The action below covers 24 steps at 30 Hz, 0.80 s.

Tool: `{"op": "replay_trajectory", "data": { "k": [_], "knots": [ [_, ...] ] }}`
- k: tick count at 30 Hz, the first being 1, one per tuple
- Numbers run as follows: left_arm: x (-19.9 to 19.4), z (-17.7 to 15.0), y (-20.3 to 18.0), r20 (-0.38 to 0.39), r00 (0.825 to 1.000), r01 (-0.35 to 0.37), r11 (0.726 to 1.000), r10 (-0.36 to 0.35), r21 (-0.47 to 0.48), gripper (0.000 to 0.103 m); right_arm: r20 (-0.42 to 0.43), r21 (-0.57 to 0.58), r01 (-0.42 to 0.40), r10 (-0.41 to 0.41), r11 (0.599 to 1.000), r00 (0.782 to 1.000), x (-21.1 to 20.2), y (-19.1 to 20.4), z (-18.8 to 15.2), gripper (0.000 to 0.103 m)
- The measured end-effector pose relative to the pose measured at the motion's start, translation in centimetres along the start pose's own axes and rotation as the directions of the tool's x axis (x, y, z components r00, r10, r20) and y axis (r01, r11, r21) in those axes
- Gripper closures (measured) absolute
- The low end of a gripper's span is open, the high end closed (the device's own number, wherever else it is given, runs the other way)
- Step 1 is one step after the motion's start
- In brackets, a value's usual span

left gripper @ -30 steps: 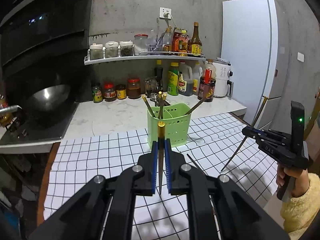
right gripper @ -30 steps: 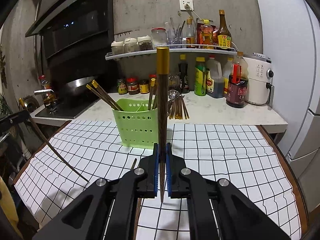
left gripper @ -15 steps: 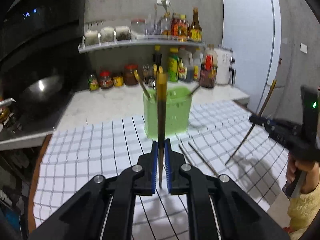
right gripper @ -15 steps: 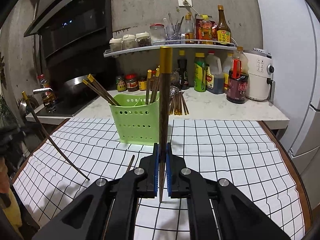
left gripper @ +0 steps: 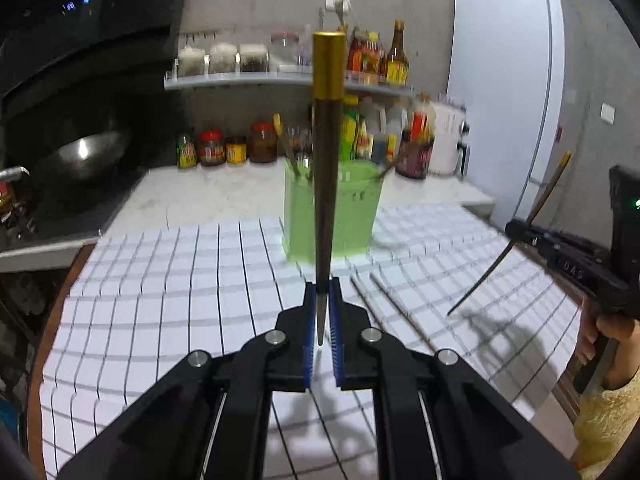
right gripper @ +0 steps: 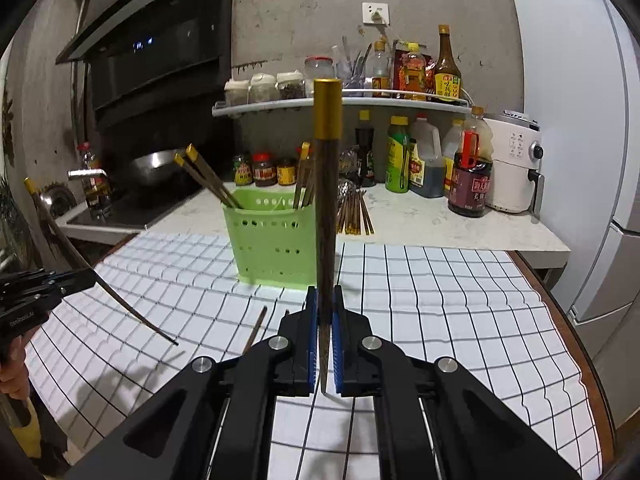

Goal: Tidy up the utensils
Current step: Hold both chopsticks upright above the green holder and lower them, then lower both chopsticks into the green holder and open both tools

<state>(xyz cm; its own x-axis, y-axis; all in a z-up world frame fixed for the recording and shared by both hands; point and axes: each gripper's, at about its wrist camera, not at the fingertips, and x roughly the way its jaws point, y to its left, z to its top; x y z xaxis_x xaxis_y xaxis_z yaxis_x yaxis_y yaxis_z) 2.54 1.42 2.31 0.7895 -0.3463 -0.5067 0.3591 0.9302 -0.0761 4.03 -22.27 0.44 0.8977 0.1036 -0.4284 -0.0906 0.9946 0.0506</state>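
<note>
Here your left gripper (left gripper: 321,312) is closed on a dark chopstick (left gripper: 326,184), which stands upright between the blue pads, its gold cap on top and its thin tip just below the pads. Straight ahead of this gripper, behind the chopstick, is the green basket (left gripper: 352,216), blurred in this view; it stands on the checked cloth (left gripper: 168,280) and has several chopsticks leaning inside. Two loose chopsticks (left gripper: 384,296) lie flat on the cloth just to the right of the left fingertips.

Further to the right, your right gripper (right gripper: 325,320) clamps a second chopstick (right gripper: 326,216) in the same way, upright with the gold end up. The basket (right gripper: 272,248) is ahead of it and a little to its left, well apart from the fingers. Beyond the basket, on the marble counter (right gripper: 440,228), a bundle of chopsticks (right gripper: 354,216) lies flat. Seen from the right wrist, your left gripper (right gripper: 93,276) is at the far left, its chopstick (right gripper: 112,292) slanting down toward the cloth without touching it
</note>
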Motion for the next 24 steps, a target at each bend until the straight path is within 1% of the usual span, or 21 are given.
{"op": "replay_trajectory", "data": {
  "k": [2, 4, 5, 6, 8, 10, 12, 14, 16, 18, 20, 24],
  "knots": [
    [-0.4, 1.4, -0.4, 0.059, 0.998, 0.003, 1.0, -0.004, 0.012, 0.097, 0.036, -0.001, -0.019, 0.019, 1.0, 0.999, -0.2, -0.1, 1.4, 0.097],
    [-0.7, 3.5, -0.9, 0.128, 0.992, -0.006, 0.999, 0.001, 0.035, 0.097, 0.084, -0.02, -0.026, 0.027, 0.999, 0.996, -0.5, 0.3, 3.0, 0.097],
    [-0.8, 5.0, -0.9, 0.167, 0.986, -0.016, 0.999, 0.008, 0.044, 0.097, 0.123, -0.028, -0.034, 0.037, 0.999, 0.992, -0.7, 0.5, 4.3, 0.097],
    [-0.9, 5.7, -1.0, 0.186, 0.982, -0.021, 0.999, 0.012, 0.046, 0.097, 0.141, -0.03, -0.04, 0.043, 0.999, 0.989, -0.8, 0.5, 5.2, 0.097],
    [-1.5, 8.3, -0.8, 0.246, 0.969, -0.031, 0.999, 0.019, 0.043, 0.097, 0.203, -0.04, -0.064, 0.071, 0.997, 0.977, -1.2, 0.8, 7.6, 0.097],
    [-2.5, 10.9, -0.8, 0.315, 0.949, -0.036, 0.998, 0.019, 0.048, 0.097, 0.263, -0.057, -0.073, 0.086, 0.996, 0.961, -1.6, 1.1, 9.9, 0.097],
    [-2.9, 12.7, -1.1, 0.36, 0.933, -0.043, 0.997, 0.018, 0.062, 0.097, 0.313, -0.073, -0.08, 0.099, 0.994, 0.945, -1.4, 1.5, 12.2, 0.097],
    [-2.4, 14.2, -1.2, 0.376, 0.926, -0.038, 0.997, 0.009, 0.07, 0.097, 0.339, -0.078, -0.074, 0.096, 0.994, 0.936, -0.4, 1.5, 13.9, 0.096],
    [-0.4, 15.3, -1.1, 0.362, 0.932, -0.04, 0.997, 0.012, 0.071, 0.097, 0.333, -0.074, -0.069, 0.09, 0.995, 0.939, 1.3, 1.4, 14.8, 0.096],
    [2.3, 15.6, -0.6, 0.321, 0.947, -0.018, 0.998, -0.002, 0.058, 0.097, 0.294, -0.064, -0.072, 0.088, 0.995, 0.952, 3.9, 1.3, 15.0, 0.096],
    [5.3, 15.4, 0.0, 0.256, 0.967, 0.007, 0.999, -0.017, 0.04, 0.097, 0.244, -0.062, -0.071, 0.084, 0.996, 0.966, 6.4, 1.2, 14.7, 0.096],
    [9.3, 14.5, 0.6, 0.145, 0.989, 0.037, 0.999, -0.042, 0.033, 0.097, 0.15, -0.09, -0.06, 0.073, 0.994, 0.986, 10.4, 1.8, 13.5, 0.096]
  ]
}}
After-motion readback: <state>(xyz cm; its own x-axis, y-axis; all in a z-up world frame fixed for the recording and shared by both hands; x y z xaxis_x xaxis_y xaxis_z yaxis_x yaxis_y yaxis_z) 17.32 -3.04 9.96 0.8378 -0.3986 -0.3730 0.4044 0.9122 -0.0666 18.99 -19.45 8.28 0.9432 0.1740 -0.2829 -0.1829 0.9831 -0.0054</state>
